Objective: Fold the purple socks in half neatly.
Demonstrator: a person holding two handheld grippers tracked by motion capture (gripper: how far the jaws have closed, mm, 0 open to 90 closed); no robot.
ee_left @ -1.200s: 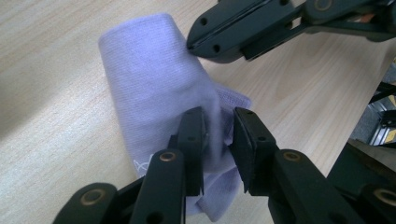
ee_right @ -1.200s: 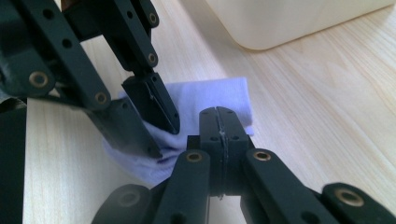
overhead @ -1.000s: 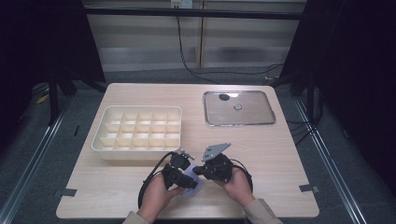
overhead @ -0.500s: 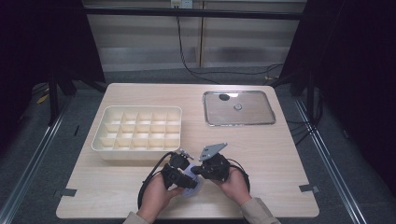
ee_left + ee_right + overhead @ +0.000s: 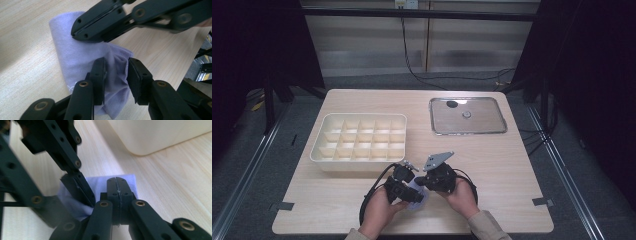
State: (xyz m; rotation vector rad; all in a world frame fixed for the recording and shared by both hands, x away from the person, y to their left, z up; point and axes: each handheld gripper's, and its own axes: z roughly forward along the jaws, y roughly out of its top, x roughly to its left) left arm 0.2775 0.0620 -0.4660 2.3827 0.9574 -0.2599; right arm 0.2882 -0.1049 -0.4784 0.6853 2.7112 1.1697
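Observation:
A lavender cloth lies folded on the wooden table near its front edge, and both grippers meet on it. My left gripper has a bunched fold of the cloth between its pads. Its jaws have just been opening slightly, but the fold still fills the gap. My right gripper is shut, its jaws meeting in a thin seam, and its tip rests on the cloth's upper edge. Whether a layer is pinched there I cannot tell. In the right gripper view the cloth shows behind the jaws, with the left gripper beside them.
A cream tray divided into several compartments stands just behind the hands; its wall looms close in the right gripper view. A flat silver lid with a small knob lies at the back right. Cables loop around both hands.

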